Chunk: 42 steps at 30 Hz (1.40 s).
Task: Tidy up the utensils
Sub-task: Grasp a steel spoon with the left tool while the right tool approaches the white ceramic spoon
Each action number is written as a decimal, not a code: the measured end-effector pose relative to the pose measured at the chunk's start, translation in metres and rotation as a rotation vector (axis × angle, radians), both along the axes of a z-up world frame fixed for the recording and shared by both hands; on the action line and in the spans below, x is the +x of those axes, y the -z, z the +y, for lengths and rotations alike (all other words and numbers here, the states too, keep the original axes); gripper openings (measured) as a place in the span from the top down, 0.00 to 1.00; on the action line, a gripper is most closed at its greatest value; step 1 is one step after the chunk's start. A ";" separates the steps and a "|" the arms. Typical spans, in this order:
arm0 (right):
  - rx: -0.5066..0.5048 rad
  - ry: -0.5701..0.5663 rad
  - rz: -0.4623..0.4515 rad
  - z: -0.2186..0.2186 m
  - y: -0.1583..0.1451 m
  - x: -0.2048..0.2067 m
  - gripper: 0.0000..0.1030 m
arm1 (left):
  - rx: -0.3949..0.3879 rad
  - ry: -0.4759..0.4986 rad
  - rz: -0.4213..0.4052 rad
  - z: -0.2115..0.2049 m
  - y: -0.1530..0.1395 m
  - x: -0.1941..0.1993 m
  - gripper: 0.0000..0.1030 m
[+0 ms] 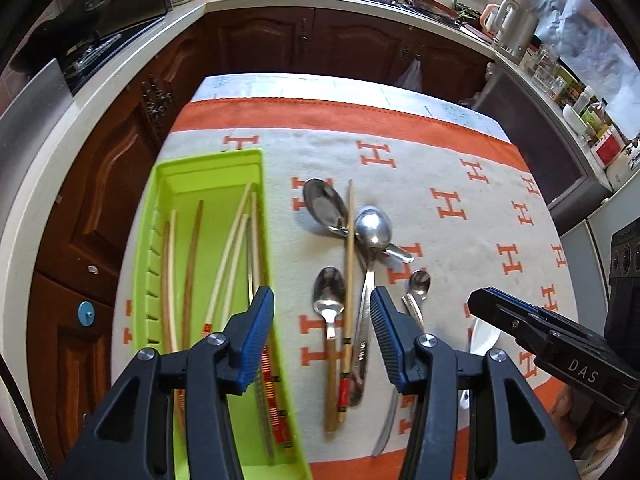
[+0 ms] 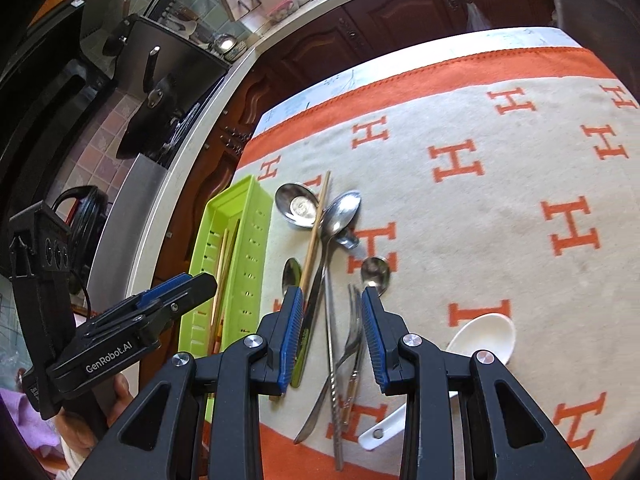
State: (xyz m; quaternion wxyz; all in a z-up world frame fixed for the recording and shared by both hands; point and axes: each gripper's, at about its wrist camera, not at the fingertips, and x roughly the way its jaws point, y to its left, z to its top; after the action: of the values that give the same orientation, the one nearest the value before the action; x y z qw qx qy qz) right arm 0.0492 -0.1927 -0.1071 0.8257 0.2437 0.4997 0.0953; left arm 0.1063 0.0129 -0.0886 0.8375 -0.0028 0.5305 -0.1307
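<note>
A lime-green tray [image 1: 208, 172] lies at the cloth's left edge with several chopsticks [image 1: 232, 248] in it. To its right a loose wooden chopstick [image 1: 350, 248] crosses two large steel spoons [image 1: 372, 228], with a small spoon [image 1: 329, 288] beside it. My left gripper [image 1: 322, 316] hangs open above these, holding nothing. In the right wrist view my right gripper [image 2: 332, 308] is open over a fork [image 2: 354, 328] and a metal chopstick [image 2: 330, 340] that lie on the cloth below it. A white ceramic spoon [image 2: 484, 336] lies to its right. The tray [image 2: 256, 208] and left gripper [image 2: 192, 284] show at the left.
An orange-and-cream cloth [image 1: 440, 160] covers the table. Dark wooden cabinets [image 1: 280, 40] and a white counter ring it on the left and far sides. A kettle [image 1: 512, 28] and jars stand at the far right. The right gripper [image 1: 492, 308] enters from the right.
</note>
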 end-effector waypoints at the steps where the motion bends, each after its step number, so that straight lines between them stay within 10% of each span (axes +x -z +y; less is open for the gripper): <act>1: 0.001 0.007 0.001 -0.004 -0.001 0.000 0.70 | -0.009 0.005 0.009 -0.003 0.002 0.003 0.56; 19: 0.036 0.063 0.032 -0.049 0.025 -0.021 0.70 | -0.098 0.127 0.096 -0.065 0.054 0.035 0.84; 42: 0.088 0.071 0.099 -0.074 0.069 -0.067 0.70 | -0.118 0.079 0.110 -0.064 0.076 0.055 0.85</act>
State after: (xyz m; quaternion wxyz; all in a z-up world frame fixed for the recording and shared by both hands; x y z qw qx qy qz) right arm -0.0180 -0.2663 -0.1759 0.7913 0.3019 0.5263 0.0756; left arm 0.1618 -0.0511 -0.1648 0.7998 -0.0382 0.5666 -0.1945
